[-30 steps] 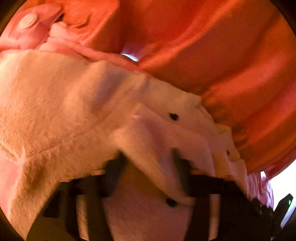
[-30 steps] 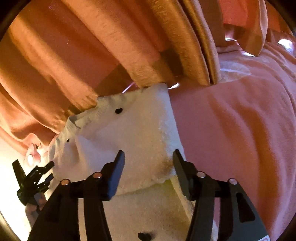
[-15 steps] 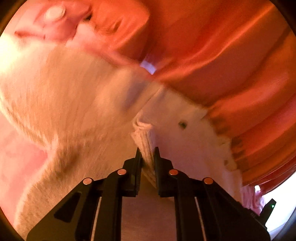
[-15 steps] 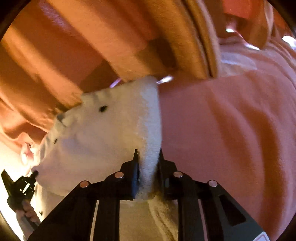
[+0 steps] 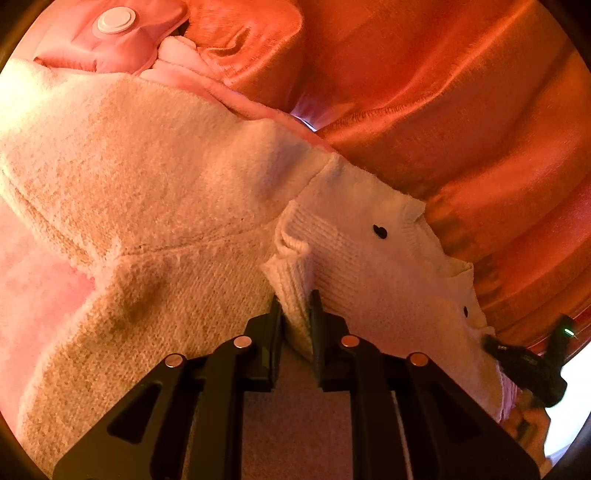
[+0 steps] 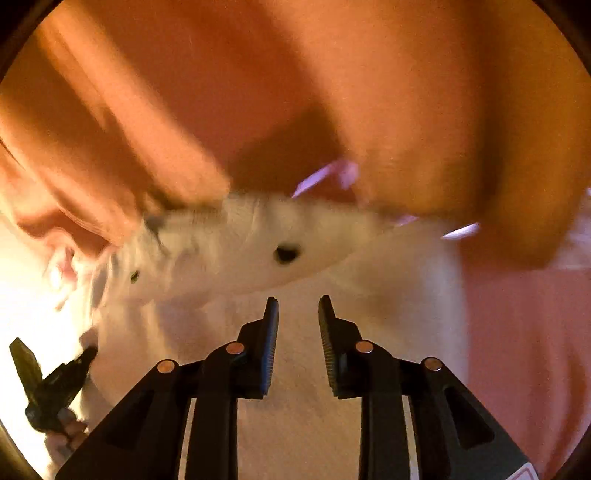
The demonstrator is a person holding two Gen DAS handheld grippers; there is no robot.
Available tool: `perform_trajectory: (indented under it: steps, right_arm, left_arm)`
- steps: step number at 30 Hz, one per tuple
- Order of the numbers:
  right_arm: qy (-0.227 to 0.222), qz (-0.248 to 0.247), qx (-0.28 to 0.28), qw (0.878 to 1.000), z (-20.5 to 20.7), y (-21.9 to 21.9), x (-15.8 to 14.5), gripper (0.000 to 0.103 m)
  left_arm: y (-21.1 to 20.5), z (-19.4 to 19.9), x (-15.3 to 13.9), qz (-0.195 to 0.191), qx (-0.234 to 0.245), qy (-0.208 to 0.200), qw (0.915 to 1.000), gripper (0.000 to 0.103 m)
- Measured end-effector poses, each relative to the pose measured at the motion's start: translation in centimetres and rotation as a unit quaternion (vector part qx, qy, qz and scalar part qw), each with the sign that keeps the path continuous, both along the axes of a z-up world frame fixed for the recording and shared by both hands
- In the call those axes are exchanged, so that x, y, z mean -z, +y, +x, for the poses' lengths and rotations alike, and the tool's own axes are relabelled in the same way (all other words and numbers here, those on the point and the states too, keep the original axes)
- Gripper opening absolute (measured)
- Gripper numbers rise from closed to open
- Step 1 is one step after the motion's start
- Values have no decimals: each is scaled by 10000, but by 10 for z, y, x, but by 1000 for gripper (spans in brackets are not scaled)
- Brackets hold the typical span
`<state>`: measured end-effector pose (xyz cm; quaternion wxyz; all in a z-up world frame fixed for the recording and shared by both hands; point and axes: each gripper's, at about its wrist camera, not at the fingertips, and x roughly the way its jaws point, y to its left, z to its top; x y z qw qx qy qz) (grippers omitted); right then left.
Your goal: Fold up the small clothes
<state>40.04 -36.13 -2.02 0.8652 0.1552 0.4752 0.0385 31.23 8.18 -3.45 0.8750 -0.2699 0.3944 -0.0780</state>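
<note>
- Left gripper [image 5: 295,314]: jaws clamped on a ribbed fold of the cream knit sweater [image 5: 177,206].
- Right gripper [image 6: 297,317]: jaws apart, nothing between them, sweater [image 6: 258,251] just ahead, blurred.
- Sweater lies on pink bedding [image 5: 33,280]; orange curtain [image 5: 461,110] behind.

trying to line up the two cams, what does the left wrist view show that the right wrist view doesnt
Only the left wrist view: the left gripper pinching a ribbed edge of the cream sweater, plus a pink pouch with a round white cap.

Only the right wrist view: the right gripper with jaws apart, nothing between them, image blurred.

Both: the sweater, its dark buttons, orange drapery, pink bedding.
</note>
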Motion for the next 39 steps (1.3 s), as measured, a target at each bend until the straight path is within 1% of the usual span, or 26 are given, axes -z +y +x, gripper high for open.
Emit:
perform_trajectory:
  steps: [1,2,4,5,6,8,9,11,12,14,15,16,17,18,19,20,21,23,25,28,30,32,34,36,38,39]
  right_arm:
    - [-66,-229,89,9997,5,-7,3,0]
    - [-108,-327,562,9978,8,-29,5,0]
    - [-164,203,1312,9910,2,-66,6,0]
    - [-197,72,1707,9851,-8,-71,-1,0]
    - [-324,51,1627,9861,-14,-64,-7,1]
    - [-456,6,917,9947,-26,-30,-17,3]
    - [-464,-73,425,9980,-38,-4,-18,2]
    - [-361,-412,52,9985,-51,19,-9,0]
    - [-178,-771,179,9967,-54,17,4,0]
    - [-253,-412,623,9969,-64,-6,7,0]
    - [-200,-341,1039,9938,-75,-15,0,0]
    - [-214,-265,1168,9926,-85,-16,-8,0]
    - [-257,-180,1064,9938,-95,-13,-15,7]
    - [-267,-233,951,9948,-103,-8,-19,10]
    - [-174,-426,815,9956,-109,-1,-18,11]
    - [-9,-631,750,9952,-112,0,-12,18]
    - [182,-822,734,9937,-119,5,-2,17]
    - [40,-1018,907,9907,-135,13,-4,16]
    - [-79,-1167,806,9899,-142,34,-19,24]
    - [-804,-948,15,9922,-146,101,-58,26]
    - [-1146,-1015,-686,9858,-141,158,-79,32]
    - [-1327,-1000,-1382,9764,-128,213,-96,35]
    - [-1424,-712,-2190,9626,-103,284,-117,35]
    - [-1254,-563,-2949,9456,-73,343,-134,40]
    - [-1207,-565,-3598,9235,-49,397,-148,45]
    - [-1156,-626,-4004,9069,-36,429,-151,52]
  left_arm:
    - [0,0,1,-29,0,-5,10000,14]
    - [3,-2,1,-50,-1,-11,10000,15]
    - [4,-3,1,-81,8,-32,10000,16]
    - [3,-3,1,-48,1,-40,10000,16]
    - [2,-2,1,-13,-8,-44,10000,17]
    - [0,-1,1,6,-20,-45,10000,16]
    - [0,-1,1,-2,-20,-45,10000,16]
    - [-1,-1,1,-36,-23,-46,10000,17]
    - [-1,-1,2,-69,-23,-48,10000,17]
    - [2,-2,3,-170,-13,-55,9998,17]
    - [3,-2,3,-204,-6,-55,9998,17]
    - [5,-3,3,-271,3,-54,9996,17]
    - [7,-4,3,-320,16,-57,9995,18]
    - [9,-5,1,-355,19,-63,9993,19]
    - [11,-8,-1,-343,-3,-49,9994,20]
    - [12,-10,-5,-289,-23,-22,9996,22]
    - [13,-12,-8,-232,-57,-1,9997,27]
    - [25,-21,-24,-45,-366,15,9993,40]
    - [52,-32,-45,-81,-745,-71,9972,62]
    - [93,-55,-62,-70,-1375,101,9904,75]
    - [112,-72,-67,117,-1689,240,9853,75]
    - [126,-88,-68,507,-2009,368,9776,76]
    - [131,-95,-62,631,-2164,564,9726,77]
    - [129,-96,-54,550,-2093,695,9738,77]
    - [123,-98,-48,364,-2011,737,9761,77]
    - [124,-101,-47,311,-2065,741,9751,77]
